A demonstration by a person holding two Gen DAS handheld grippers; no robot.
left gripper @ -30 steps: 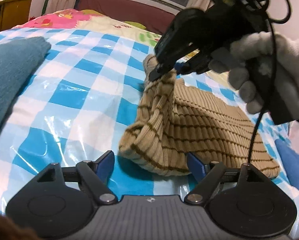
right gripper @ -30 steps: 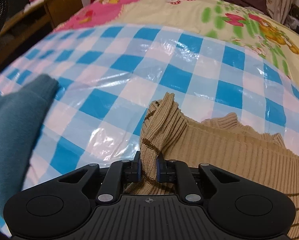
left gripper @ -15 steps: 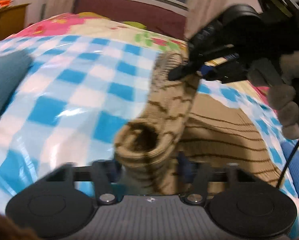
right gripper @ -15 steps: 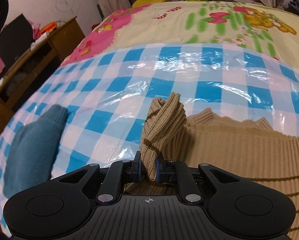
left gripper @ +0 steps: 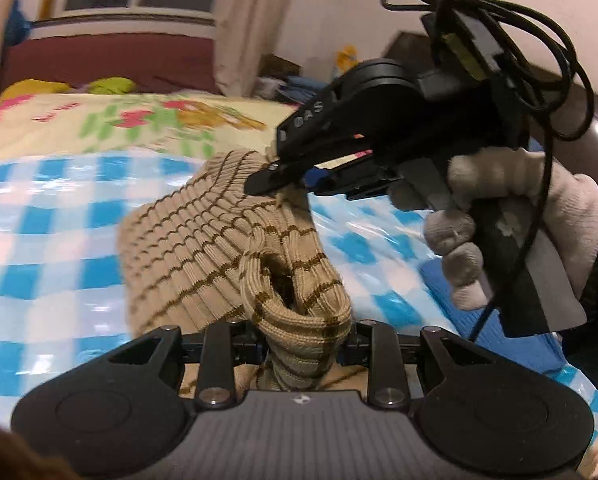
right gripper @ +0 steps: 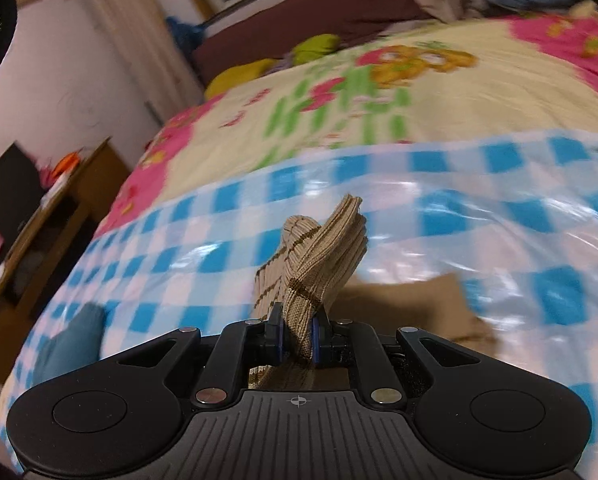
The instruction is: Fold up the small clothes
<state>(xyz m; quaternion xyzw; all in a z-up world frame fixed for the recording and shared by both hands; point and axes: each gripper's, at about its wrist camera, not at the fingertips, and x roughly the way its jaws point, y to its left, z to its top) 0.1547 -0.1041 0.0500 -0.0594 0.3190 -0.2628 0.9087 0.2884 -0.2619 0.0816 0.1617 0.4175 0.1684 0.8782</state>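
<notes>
Left wrist view: the left gripper (left gripper: 305, 346) has just been closing and now pinches a bunched fold of the tan striped sweater (left gripper: 203, 248), which stretches away toward one o'clock to the right gripper (left gripper: 283, 180). A second ago the sweater lay on the checked cloth (left gripper: 39, 220).

Right wrist view: the right gripper (right gripper: 297, 340), nearly shut, clamps a twisted sweater (right gripper: 319, 256) edge pointing to twelve o'clock, now lifted higher.

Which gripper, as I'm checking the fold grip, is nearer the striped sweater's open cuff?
Left. The left gripper, jaws just closed on the sweater, holds right behind the cuff; the right gripper pinches the sweater's far edge beyond it.
</notes>
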